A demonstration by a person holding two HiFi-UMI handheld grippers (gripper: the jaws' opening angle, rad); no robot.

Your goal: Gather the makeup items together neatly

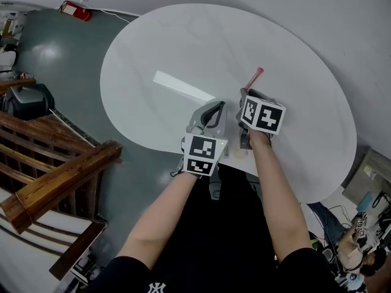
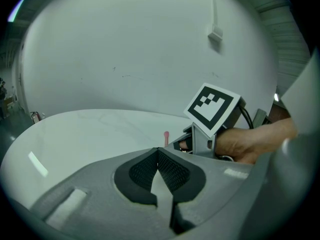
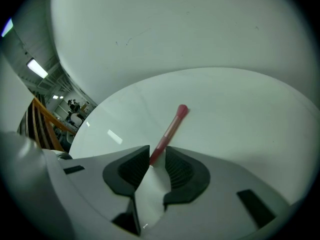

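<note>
Head view took in the white table (image 1: 183, 41), a broad oval that filled most of the scene, with grey floor (image 1: 61, 72) beyond its left rim and a wooden railing (image 1: 55, 176) further left. The tabletop was almost bare, so there was plenty of free surface for collecting things in one spot.

Both forearms reached in from the near edge, close together. The left gripper (image 1: 215, 107) sat just beside the right one over the near part of the table. Its jaws were clenched tip to tip with nothing between them, and it appeared to be only waiting.

The right gripper (image 1: 245, 94) pointed steeply down at the table, probably so that it could come onto a low, flat-lying object from above. Its jaws stood apart, unclenched, with a gap clearly wider than what lay in it.

The pink makeup stick (image 3: 170, 129) lay flat on the table, angled away from the right gripper. Its rounded tip was at the far end, and its near end sat in the gap between the pads without being squeezed. The jaws seemed to have been lined up astride that end, ready for closing on it. No other makeup item could be made out clearly.
</note>
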